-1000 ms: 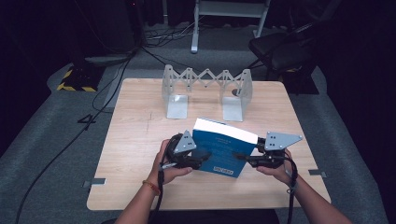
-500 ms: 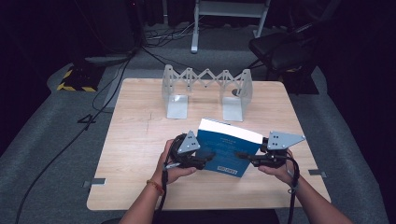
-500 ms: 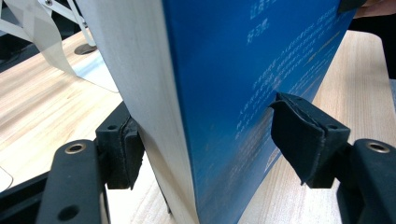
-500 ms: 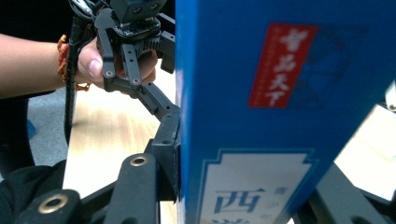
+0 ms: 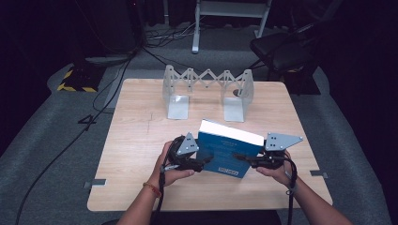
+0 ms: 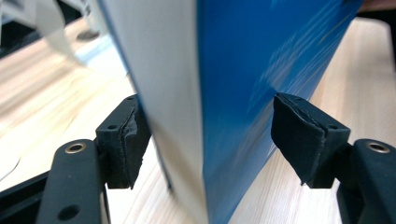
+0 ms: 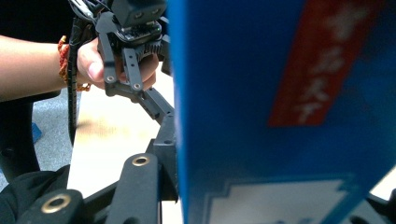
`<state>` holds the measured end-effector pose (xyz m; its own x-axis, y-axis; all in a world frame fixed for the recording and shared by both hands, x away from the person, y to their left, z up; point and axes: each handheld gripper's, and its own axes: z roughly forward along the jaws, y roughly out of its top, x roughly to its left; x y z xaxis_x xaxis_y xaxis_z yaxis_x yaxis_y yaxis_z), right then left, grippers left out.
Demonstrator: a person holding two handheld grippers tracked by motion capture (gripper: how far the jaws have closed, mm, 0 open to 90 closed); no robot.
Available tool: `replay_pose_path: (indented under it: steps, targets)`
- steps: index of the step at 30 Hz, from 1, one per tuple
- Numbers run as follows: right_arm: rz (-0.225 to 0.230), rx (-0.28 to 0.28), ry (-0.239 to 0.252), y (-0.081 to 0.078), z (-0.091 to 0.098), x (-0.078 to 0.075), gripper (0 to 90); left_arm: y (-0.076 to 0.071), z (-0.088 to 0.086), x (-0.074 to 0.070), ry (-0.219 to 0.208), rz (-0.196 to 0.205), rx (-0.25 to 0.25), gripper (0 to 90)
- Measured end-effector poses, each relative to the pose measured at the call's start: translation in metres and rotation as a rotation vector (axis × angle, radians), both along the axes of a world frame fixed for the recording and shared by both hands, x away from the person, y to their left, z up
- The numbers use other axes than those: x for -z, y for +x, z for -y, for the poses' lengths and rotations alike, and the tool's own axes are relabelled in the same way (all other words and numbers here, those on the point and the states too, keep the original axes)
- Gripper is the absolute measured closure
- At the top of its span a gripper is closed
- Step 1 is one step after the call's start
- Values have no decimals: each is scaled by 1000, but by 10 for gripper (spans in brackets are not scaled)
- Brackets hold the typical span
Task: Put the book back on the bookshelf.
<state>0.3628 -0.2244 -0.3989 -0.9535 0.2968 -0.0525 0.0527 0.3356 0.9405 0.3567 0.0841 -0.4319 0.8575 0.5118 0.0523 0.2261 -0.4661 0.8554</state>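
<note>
Near the worktop's (image 5: 141,126) front edge, the left tongs (image 5: 202,162) reach toward the book's (image 5: 227,152) left end. In the left gripper view the jaws stand spread, one on each side of that end (image 6: 224,93), with a gap at the cover. The blue book stands tilted between both tongs. At its right end the right tongs (image 5: 240,158) are pinching the book. A folding rack (image 5: 206,91) stands near the far edge.
</note>
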Motion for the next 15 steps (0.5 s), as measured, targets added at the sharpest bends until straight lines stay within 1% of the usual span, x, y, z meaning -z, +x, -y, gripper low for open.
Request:
replay_pose_path:
  steps: [2, 5, 6, 7, 10, 12, 14, 15]
  targets:
    - [-1, -2, 2, 0, 0, 0, 603, -2, -8, 3, 19, -23, -12, 295]
    - [-5, -1, 7, 0, 0, 1, 598, -7, -20, 10, 80, -50, -37, 283]
    - [-10, 1, 8, 1, 0, 1, 594, -9, -26, 15, 103, -65, -55, 279]
    - [-18, 3, 8, 1, -1, 1, 587, -10, -30, 17, 121, -72, -65, 279]
    - [-18, 3, -5, 1, -5, 3, 578, -13, -48, 27, 171, -124, -96, 268]
    - [-10, -8, 0, 0, -6, 3, 595, -15, -57, 34, 188, -163, -119, 250]
    - [-8, -13, -2, -1, -6, 3, 602, -17, -66, 41, 206, -185, -137, 240]
    - [-8, -13, -2, -1, -6, 3, 602, -17, -66, 41, 206, -185, -137, 232]
